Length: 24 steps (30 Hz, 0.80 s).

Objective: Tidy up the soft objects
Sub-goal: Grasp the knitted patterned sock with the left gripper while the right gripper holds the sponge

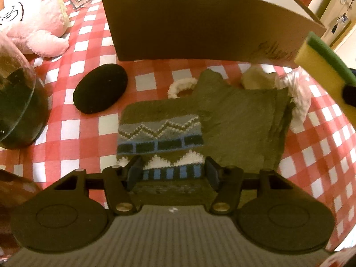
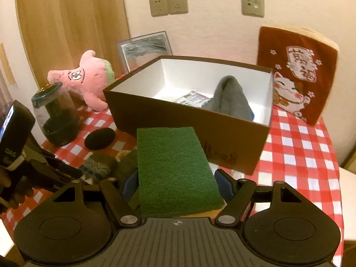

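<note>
Red-and-white checked cloth (image 2: 298, 151) over the worktop, running under everything in sight. Brown cardboard box (image 2: 178, 115) near the middle, open-topped, white inside, with a grey cloth (image 2: 229, 95) slumped against its right inner wall and some printed packaging on its floor. Pink plush toy (image 2: 86, 77) lying left of the box, a framed picture (image 2: 144, 46) propped against the wall behind it. Clear jar (image 2: 55, 115) with dark contents and a teal-rimmed lid in front of the plush; black oval pad (image 1: 100, 89) flat on the cloth just beside it. Red cushion (image 2: 296, 77) with a beckoning-cat print leaning upright at the box's right rear corner. Pale wall behind, with three socket plates (image 2: 169, 4); wooden panel to the left. Patterned knit sock (image 1: 162, 138) spread flat in front of the box, overlapping a dark green folded cloth (image 1: 244, 115), a white fluffy ring (image 1: 180, 86) just beyond. Left hand-held gripper (image 1: 173, 173) angled steeply down over the sock's near end, jaws apart, pads either side of the cuff and not pressing it. Right hand-held gripper (image 2: 178, 187) clamped on a green-and-yellow sponge (image 2: 175, 169), held above the worktop just short of the box's front wall.
</note>
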{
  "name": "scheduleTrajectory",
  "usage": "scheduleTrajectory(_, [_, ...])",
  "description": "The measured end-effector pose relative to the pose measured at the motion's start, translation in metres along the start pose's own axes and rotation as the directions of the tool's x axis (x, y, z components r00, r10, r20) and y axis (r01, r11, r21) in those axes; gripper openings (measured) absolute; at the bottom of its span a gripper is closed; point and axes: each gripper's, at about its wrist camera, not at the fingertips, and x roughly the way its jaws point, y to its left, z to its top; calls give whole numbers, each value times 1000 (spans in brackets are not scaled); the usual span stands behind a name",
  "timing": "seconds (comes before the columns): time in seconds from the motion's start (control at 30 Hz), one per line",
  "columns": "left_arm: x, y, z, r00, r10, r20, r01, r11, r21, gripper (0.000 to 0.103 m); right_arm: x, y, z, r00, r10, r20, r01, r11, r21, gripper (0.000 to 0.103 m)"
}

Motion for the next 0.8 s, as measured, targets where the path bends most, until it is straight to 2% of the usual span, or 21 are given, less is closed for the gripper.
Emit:
scheduleTrajectory(0.03, [0,1,0,1000,-1,2,1,1000,1,52,-2,-2,-1,1000,-2,-2,2,1000,6,73])
scheduleTrajectory(0.1, [-3,3,0,1000,-8,7,8,1000,-4,34,-5,-4,-3,1000,-5,-1,5,1000,16,73])
scheduleTrajectory(0.13, [-5,5,0,1000,-18,12,18,1000,-8,31,-6,-5,-4,1000,-6,-1,6,1000,19,73])
scheduleTrajectory(0.2, [-11,10,1,999,-34,26,35,999,-22,12,-9,-7,-5,1000,-13,3,13,1000,24,73])
scheduleTrajectory(0.23, [-16,13,1,998,-48,34,49,998,-32,10,-11,-9,-5,1000,-13,4,13,1000,28,73])
scheduleTrajectory(0.57, [-67,36,8,989,-20,146,33,996,-87,9,-22,-17,-3,999,-24,34,22,999,42,73])
scheduleTrajectory(0.8, [-102,44,22,972,-3,236,29,994,-109,9,-30,-25,4,997,-34,70,31,998,46,73])
